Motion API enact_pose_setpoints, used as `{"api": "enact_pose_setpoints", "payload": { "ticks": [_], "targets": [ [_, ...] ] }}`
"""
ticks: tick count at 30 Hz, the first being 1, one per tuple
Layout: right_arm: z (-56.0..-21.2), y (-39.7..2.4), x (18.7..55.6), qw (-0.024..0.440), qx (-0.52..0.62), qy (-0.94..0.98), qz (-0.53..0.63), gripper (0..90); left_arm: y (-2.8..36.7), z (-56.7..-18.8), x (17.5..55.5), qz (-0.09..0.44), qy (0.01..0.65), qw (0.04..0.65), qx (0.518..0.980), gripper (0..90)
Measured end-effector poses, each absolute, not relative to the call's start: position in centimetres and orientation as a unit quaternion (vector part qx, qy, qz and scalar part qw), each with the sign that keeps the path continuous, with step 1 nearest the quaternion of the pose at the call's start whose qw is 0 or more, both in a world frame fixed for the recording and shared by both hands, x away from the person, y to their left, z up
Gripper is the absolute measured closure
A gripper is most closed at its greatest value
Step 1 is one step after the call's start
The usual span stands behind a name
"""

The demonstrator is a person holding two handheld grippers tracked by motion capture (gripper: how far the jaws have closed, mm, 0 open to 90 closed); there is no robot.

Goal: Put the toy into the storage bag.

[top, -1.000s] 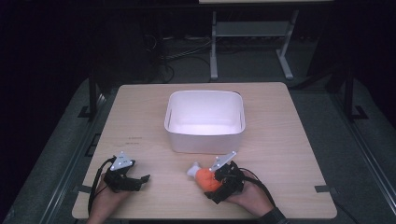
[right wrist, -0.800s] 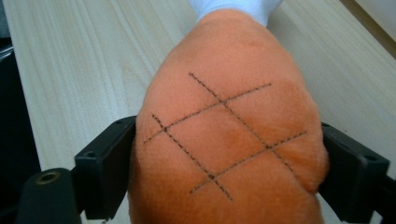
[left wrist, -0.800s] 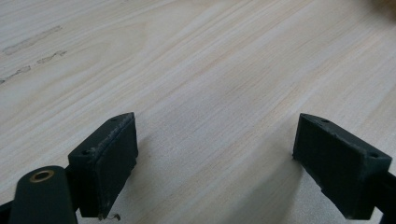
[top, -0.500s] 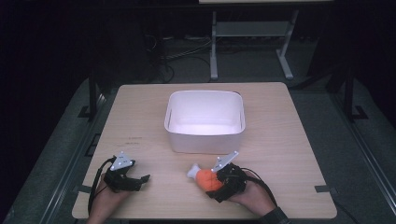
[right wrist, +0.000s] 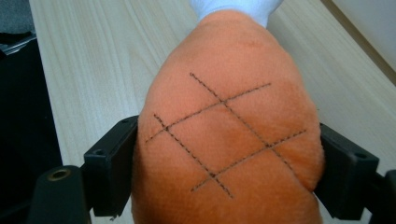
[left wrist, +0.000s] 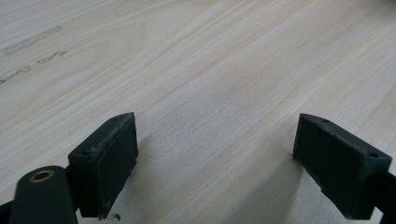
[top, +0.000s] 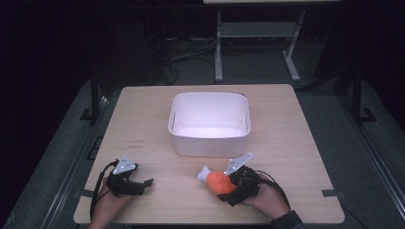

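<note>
An orange plush drumstick with a white tip is squeezed between the two black jaws of the right gripper, one jaw on each side of it. Dark stitched lines are crossed over its soft top. It is held near the front edge of the wooden table. The left gripper is held wide open, with nothing between its jaws. A white tub is seen just behind the toy.

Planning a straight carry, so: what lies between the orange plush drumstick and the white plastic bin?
Nothing: in the high view, only bare light wooden table separates the orange plush drumstick from the white plastic bin.
</note>
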State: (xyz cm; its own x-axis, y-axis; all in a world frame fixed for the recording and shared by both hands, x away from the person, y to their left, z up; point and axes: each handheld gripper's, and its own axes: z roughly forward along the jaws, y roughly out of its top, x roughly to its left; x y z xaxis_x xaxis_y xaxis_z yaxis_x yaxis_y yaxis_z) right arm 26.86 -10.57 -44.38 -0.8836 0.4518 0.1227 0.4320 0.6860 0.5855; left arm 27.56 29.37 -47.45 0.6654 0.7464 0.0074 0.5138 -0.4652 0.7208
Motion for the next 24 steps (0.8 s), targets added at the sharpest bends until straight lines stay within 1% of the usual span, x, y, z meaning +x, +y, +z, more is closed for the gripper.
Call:
{"api": "enact_pose_setpoints", "payload": {
  "ticks": [12,24],
  "targets": [
    [-43.2,-11.4,27.0,0.015,0.224,0.917,0.329,18.7,29.4,-47.5,27.6,0.163,0.375,0.356,0.84,13.2],
    [-41.0,-11.1,27.6,0.012,0.182,0.924,0.335,18.7,29.3,-47.5,27.6,0.163,0.376,0.358,0.839,13.2]
  ]
}}
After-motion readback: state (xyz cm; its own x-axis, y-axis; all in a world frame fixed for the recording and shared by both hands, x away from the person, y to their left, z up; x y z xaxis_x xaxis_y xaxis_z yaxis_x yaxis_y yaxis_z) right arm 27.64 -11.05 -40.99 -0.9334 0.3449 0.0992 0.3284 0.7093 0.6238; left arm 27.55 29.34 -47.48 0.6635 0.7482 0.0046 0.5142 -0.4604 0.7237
